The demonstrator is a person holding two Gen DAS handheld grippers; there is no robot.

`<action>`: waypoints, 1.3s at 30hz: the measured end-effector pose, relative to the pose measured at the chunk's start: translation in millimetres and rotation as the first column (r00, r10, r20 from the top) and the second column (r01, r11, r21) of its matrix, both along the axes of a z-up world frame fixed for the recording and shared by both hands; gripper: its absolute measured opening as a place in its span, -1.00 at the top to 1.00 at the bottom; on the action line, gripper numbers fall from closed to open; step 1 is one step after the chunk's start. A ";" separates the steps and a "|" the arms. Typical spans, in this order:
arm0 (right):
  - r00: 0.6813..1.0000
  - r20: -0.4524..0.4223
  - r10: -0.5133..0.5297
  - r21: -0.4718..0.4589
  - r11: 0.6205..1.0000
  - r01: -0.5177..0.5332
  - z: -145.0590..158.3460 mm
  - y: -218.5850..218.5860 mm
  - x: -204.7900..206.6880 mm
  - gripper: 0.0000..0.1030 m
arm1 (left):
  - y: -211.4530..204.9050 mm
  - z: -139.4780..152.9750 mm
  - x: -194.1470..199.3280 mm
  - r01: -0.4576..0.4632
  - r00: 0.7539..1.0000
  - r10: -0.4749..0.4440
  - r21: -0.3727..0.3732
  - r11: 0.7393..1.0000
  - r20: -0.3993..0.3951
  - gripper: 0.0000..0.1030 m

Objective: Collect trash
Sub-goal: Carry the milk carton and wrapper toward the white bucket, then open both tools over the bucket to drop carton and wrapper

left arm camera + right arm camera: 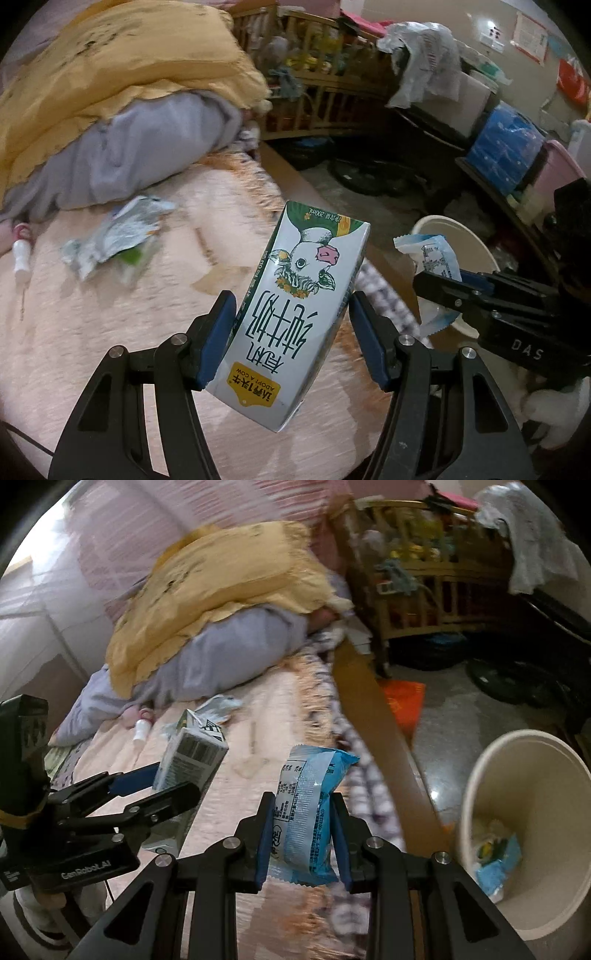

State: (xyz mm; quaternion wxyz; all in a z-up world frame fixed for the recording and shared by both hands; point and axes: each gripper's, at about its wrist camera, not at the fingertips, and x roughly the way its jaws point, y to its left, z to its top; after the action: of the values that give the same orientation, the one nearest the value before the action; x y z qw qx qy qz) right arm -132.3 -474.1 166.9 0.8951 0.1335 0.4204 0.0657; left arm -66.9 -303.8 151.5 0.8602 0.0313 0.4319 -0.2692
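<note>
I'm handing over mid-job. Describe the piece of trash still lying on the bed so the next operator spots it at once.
Start at the big yellow quilt piled over the grey blanket at the head of the bed. Just below that pile, on the pink fuzzy bedspread, lies a crumpled silvery-white wrapper with a green patch. Unlike the small white bottle beside it, it is flat, torn and shiny.

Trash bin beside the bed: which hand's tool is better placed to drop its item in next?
Right. Its tool grips the blue wrapper nearest the bin; the left tool, holding the milk carton, sits over the bed.

Black tongs [291, 325] with blue pads [218, 339], silver screws, white lettering.
</note>
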 end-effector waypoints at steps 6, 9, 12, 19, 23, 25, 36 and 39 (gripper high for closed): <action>0.998 -0.012 -0.065 0.001 0.998 0.065 -5.5 -36.8 -10.5 0.46 | -36.6 -1.6 -1.8 0.052 0.999 -0.052 0.002 0.999 -0.005 -0.20; 0.995 -0.017 -0.095 0.006 0.995 0.095 -8.3 -54.0 -16.0 0.46 | -52.9 -0.9 -1.8 0.073 0.997 -0.073 -0.001 0.997 -0.004 -0.20; 0.991 -0.023 -0.130 0.011 0.991 0.130 -11.5 -70.6 -20.8 0.46 | -68.8 -1.2 -1.4 0.096 0.995 -0.096 -0.001 0.995 -0.002 -0.20; 0.979 -0.045 -0.199 0.012 0.980 0.200 -21.3 -105.3 -32.7 0.46 | -105.0 -5.1 0.6 0.150 0.989 -0.150 -0.018 0.989 -0.017 -0.20; 0.969 -0.058 -0.240 0.008 0.971 0.241 -28.9 -125.2 -40.8 0.46 | -126.8 -9.7 2.7 0.184 0.981 -0.187 -0.048 0.982 -0.057 -0.20; 0.962 -0.065 -0.265 0.007 0.964 0.266 -32.9 -137.3 -45.0 0.46 | -136.5 -11.3 4.1 0.195 0.977 -0.199 -0.063 0.979 -0.076 -0.20; 0.927 -0.119 -0.356 0.016 0.933 0.360 -57.4 -182.9 -56.7 0.46 | -190.4 -24.7 10.9 0.234 0.950 -0.257 -0.141 0.962 -0.178 -0.20; 0.923 -0.132 -0.362 0.012 0.930 0.367 -63.5 -187.6 -55.7 0.46 | -201.6 -28.7 13.5 0.232 0.945 -0.261 -0.156 0.960 -0.197 -0.20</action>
State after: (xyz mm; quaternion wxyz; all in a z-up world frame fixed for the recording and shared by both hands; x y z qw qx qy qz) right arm -188.0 -661.7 103.4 0.8605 0.2296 0.4431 -0.1028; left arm -53.4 -505.4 122.8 0.7679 -0.0008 0.4968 -0.4044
